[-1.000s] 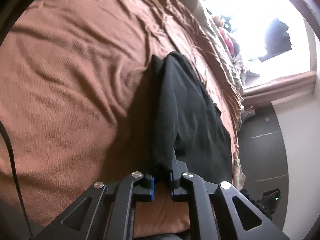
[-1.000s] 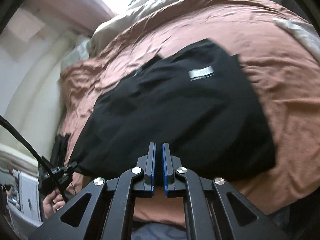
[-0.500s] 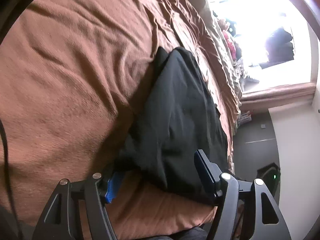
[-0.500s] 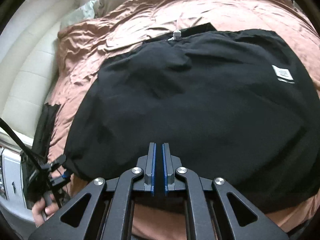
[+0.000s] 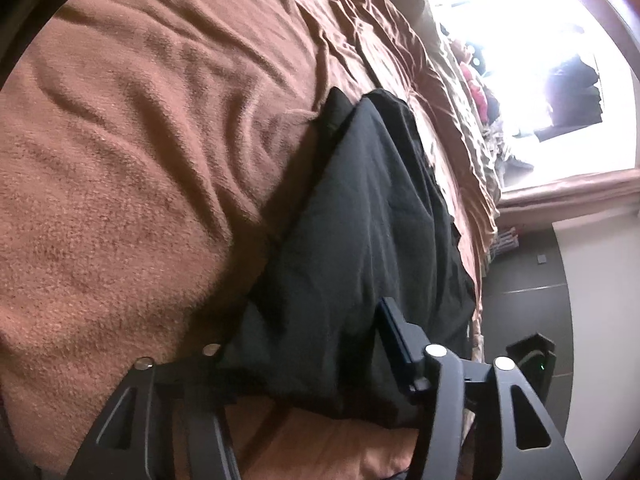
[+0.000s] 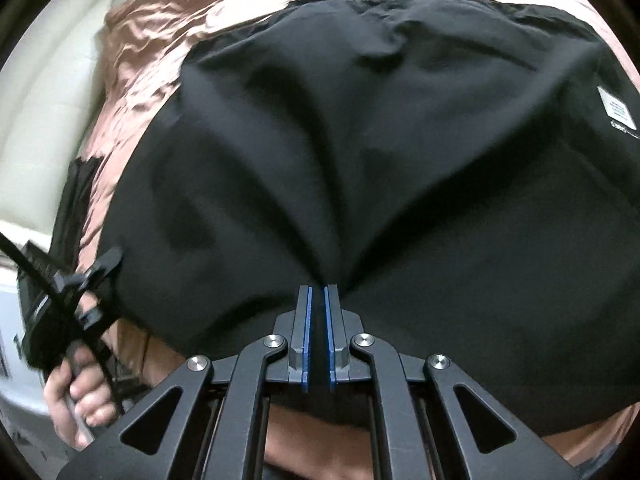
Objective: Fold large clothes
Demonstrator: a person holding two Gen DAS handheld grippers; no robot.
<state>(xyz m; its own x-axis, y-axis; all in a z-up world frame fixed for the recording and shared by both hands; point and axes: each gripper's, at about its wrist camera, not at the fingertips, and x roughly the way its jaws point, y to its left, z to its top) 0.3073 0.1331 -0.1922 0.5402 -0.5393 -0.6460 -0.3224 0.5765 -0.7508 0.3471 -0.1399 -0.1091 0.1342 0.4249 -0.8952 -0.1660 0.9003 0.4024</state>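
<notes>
Laying the folded black garment down on the bed

The garment lies doubled on the brown blanket near the bed's edge, its white label at the right, and creases fan out from where we hold it. Our right hand-held gripper has its blue pads pressed together on the near hem, so we judge the pull should stay gentle and level to draw those creases flat without dragging the whole fold toward us. Our left hand-held gripper is spread wide around the garment's near corner, gripping nothing; before closing it, we want it seated on both layers, or it could lift only the top one. We avoid catching the blanket underneath.
</notes>
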